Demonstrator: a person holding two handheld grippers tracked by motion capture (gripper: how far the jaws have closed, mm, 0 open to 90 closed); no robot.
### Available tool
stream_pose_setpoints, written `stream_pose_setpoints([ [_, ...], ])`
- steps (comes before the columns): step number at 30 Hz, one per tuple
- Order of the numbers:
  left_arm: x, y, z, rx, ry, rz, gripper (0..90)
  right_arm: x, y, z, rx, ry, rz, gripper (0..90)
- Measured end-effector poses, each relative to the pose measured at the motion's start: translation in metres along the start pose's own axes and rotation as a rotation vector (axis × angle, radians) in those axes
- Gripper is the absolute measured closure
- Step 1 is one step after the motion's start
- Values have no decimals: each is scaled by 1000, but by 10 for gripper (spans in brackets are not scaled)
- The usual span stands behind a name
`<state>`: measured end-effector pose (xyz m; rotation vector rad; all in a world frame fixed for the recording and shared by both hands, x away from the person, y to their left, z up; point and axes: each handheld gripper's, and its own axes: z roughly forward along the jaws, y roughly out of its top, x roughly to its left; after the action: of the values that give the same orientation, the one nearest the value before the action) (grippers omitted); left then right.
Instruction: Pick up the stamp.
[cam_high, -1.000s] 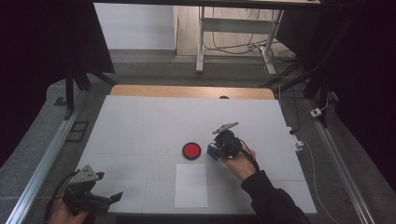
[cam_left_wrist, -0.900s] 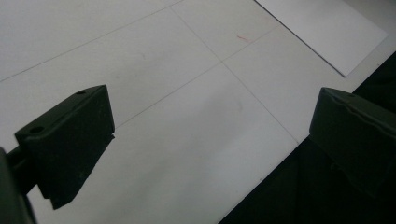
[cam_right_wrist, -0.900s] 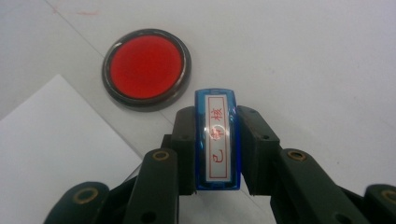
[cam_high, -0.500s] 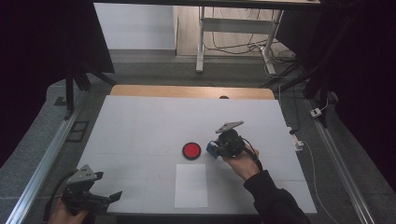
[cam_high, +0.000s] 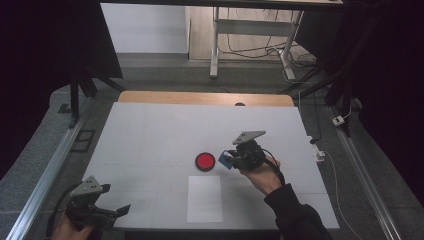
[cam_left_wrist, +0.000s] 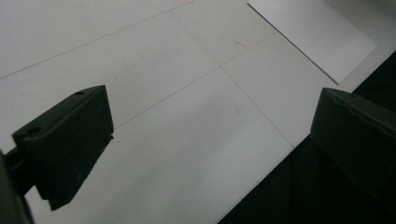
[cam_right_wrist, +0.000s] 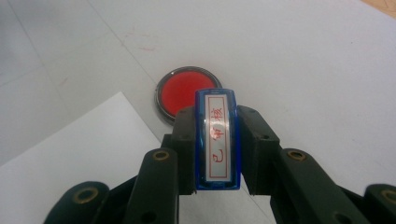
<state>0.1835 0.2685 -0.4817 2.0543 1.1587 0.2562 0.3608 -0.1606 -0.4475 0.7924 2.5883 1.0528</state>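
Right tongs (cam_right_wrist: 216, 140): clenched on a blue stamp (cam_right_wrist: 217, 140), which is gripped by its two long sides, with its label of red characters facing the camera in the right gripper view.
Stamp position: held off the table (cam_high: 150, 130), just at 3 o'clock of the red ink pad (cam_high: 205, 161) in the high view (cam_high: 226, 159); in the right gripper view the pad (cam_right_wrist: 187, 93) lies just beyond the stamp's far end.
Left tongs (cam_left_wrist: 205, 140): released, jaws standing wide apart with nothing between them, parked at the table's near left corner (cam_high: 95, 210), well apart from the work.
Paper (cam_high: 205, 198): a white sheet laid flat at 6 o'clock of the ink pad, unheld.
Step judged: the stamp is probably being carried between pad and paper.
Risk, smear: a tilted stamp would print only one edge of the mark.
Risk, shift: the loose sheet could be dragged or lifted by a sticky stamp face, since no hand is pinning it.
Risk, slip: the smooth plastic sides could slide in the grip under downward pressure.
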Motion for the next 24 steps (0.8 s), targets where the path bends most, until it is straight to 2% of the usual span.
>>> stream_pose_setpoints([
  [6, 0, 0, 0, -1, 2, 2, 1, 5, 0, -7, -1, 20, -29, 709],
  [13, 0, 0, 0, 0, 1, 2, 2, 9, 0, -15, -30, 47, -23, 709],
  [24, 1, 0, 0, -3, -12, -8, 0, 22, 3, -23, -74, 103, -79, 709],
])
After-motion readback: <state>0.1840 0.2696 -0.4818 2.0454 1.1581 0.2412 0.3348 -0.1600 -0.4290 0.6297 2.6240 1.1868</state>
